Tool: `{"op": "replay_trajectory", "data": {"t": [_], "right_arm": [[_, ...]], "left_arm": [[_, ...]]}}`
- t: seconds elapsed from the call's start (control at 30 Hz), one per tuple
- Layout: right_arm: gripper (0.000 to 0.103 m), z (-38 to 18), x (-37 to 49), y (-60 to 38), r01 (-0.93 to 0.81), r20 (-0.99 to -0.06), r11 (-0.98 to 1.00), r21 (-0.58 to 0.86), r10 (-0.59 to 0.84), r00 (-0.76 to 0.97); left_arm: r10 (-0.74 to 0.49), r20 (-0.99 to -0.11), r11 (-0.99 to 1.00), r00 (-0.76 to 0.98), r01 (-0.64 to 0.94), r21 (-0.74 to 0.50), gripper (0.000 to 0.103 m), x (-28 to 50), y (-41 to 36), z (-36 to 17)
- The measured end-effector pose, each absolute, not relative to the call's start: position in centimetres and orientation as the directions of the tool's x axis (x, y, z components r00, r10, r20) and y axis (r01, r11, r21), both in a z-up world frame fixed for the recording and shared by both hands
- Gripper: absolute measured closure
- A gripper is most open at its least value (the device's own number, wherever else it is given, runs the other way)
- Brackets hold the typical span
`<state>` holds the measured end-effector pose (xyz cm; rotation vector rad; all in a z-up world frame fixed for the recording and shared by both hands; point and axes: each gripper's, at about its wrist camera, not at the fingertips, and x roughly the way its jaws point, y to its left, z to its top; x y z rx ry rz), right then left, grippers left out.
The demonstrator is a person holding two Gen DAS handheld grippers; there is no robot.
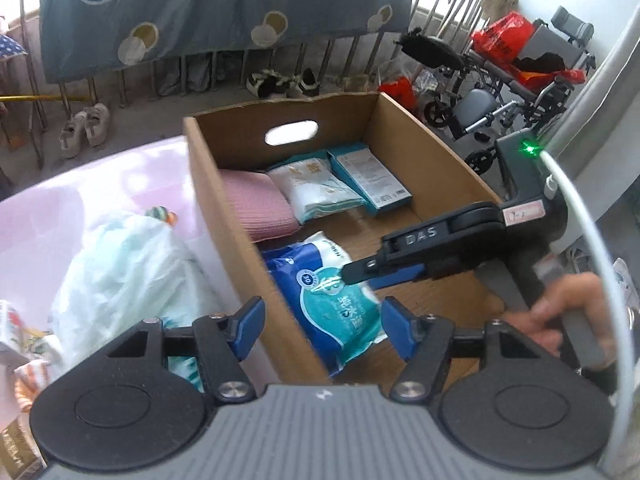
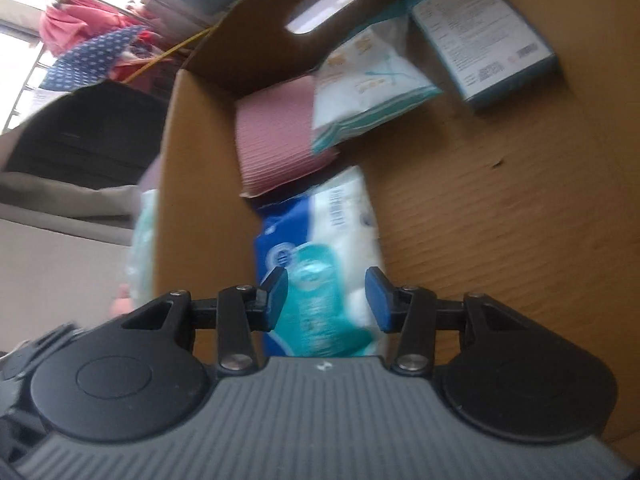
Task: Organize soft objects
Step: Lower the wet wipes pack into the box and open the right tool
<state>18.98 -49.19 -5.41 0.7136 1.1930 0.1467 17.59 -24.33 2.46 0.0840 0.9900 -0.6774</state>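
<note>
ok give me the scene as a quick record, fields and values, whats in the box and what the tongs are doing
container: cardboard box, handle cutout in far wall
far row: pink cloth, white pack, teal carton
near item: blue-teal tissue pack, lying flat
right tongs: open, over the tissue pack, nothing gripped
left tongs: open, above the box's left wall
outside box: white plastic bag

Blurred print on blue-teal pack [image 2: 320, 280]
</note>
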Motion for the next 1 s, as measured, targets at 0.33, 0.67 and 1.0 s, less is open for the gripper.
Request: {"op": "replay_trajectory", "data": {"t": [0.33, 0.67, 1.0], "right_arm": [[0.062, -6.6, 18.4, -47.9, 0.302, -0.86, 0.817, 0.491, 0.399, 0.317], [0.069, -7.1, 19.9, -46.0, 0.348, -0.847, 0.791, 0.502, 0.37, 0.382], [0.052, -4.7, 17.5, -46.7, 0.354, -0.83, 0.773, 0.527, 0.38, 0.408]], "left_arm": [[-0.474, -0.756, 0.842, 0.452, 0.483, -0.239, 0.037, 15.6, -15.7, 3.7], [-0.336, -0.773, 0.933, 0.539, 0.303, -0.194, 0.037, 12.2, -5.5, 1.5], [-0.148, -0.729, 0.989, 0.669, 0.098, -0.111, 0.033, 6.2, 2.6, 0.8]]}}
